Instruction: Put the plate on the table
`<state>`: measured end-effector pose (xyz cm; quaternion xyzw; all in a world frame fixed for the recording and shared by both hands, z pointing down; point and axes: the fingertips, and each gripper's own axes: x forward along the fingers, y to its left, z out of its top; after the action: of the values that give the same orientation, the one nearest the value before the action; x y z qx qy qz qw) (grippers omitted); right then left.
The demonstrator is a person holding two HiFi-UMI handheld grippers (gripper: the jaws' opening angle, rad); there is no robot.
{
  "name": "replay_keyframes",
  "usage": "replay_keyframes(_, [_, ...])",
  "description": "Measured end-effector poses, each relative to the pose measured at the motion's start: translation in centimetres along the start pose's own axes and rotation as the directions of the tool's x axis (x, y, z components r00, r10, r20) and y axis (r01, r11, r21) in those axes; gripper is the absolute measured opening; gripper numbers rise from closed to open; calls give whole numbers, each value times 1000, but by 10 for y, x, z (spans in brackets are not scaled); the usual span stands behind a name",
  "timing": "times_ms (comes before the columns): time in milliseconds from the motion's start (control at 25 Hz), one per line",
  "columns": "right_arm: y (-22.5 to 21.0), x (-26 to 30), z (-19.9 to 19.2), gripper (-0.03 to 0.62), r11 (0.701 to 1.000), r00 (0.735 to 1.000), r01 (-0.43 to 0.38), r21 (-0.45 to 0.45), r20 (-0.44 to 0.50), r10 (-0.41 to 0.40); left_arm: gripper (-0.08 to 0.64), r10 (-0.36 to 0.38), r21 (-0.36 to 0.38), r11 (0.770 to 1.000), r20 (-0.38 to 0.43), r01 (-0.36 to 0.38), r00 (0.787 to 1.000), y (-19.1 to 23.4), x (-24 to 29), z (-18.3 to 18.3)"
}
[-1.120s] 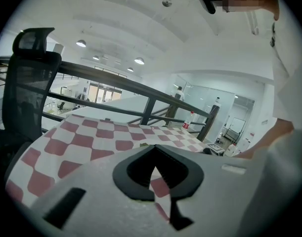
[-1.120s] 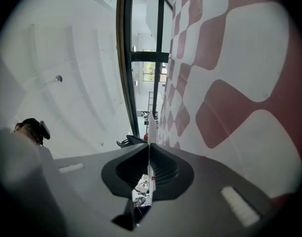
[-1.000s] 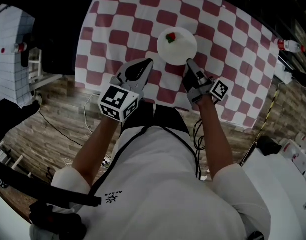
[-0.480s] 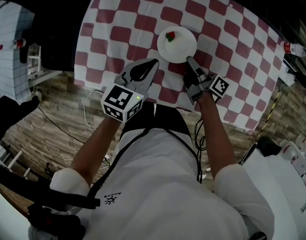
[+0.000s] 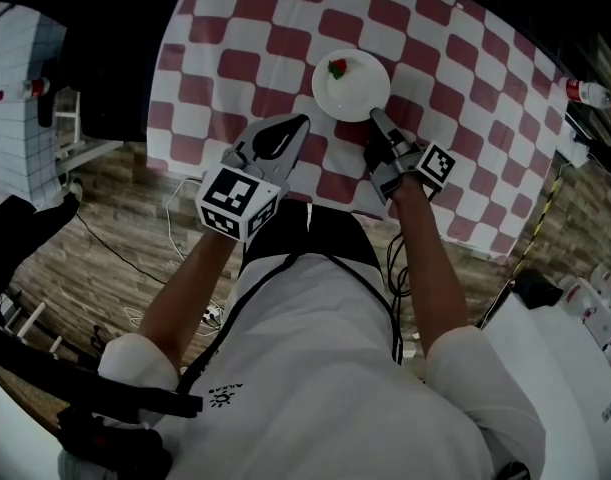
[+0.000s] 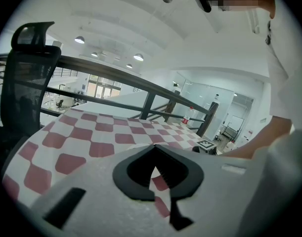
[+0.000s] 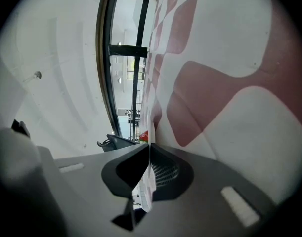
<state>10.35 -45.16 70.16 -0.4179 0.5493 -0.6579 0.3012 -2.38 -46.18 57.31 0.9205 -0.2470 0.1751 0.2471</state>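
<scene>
A white plate (image 5: 355,93) with a red strawberry (image 5: 337,68) on it lies level over the red-and-white checked tablecloth (image 5: 465,98). I cannot tell whether it touches the cloth. My right gripper (image 5: 374,117) is shut on the plate's near rim. In the right gripper view the plate (image 7: 149,184) shows edge-on between the closed jaws of the right gripper (image 7: 150,149), with the strawberry (image 7: 145,136) beyond. My left gripper (image 5: 302,121) hovers left of the plate, shut and holding nothing. In its own view the left gripper (image 6: 154,147) points over the tablecloth (image 6: 91,132).
A black chair (image 5: 115,58) stands at the table's left side and shows as a chair (image 6: 27,68) in the left gripper view. A bottle (image 5: 585,92) lies off the table's right end. A dark railing (image 6: 155,95) runs behind the table. The floor is wooden.
The right gripper and the plate have shifted slightly farther over the table, away from the person. The grip is unchanged, and the left gripper has barely moved.
</scene>
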Motion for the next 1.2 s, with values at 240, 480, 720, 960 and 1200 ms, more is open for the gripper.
replay_keyframes(240, [-9, -2, 2, 17, 997, 997, 71, 18, 27, -72, 2, 0, 0, 1000, 9, 0, 1000, -3, 0, 1])
replay_keyframes(480, [-19, -1, 3, 23, 984, 984, 173, 38, 30, -174, 2, -2, -7, 1000, 18, 2, 1000, -7, 2, 4])
replay_keyframes(720, [-22, 0, 3, 31, 965, 965, 260, 9, 34, -261, 2, -1, -9, 1000, 19, 1, 1000, -12, 1, 4])
replay_keyframes(960, [-25, 0, 4, 34, 950, 949, 313, 3, 37, -313, 2, 5, -9, 1000, 21, -5, 1000, -19, -2, 3])
replay_keyframes(1200, [-21, 2, 2, 82, 933, 933, 358, -36, 44, -356, 2, 14, -12, 1000, 29, -13, 999, -23, -9, 6])
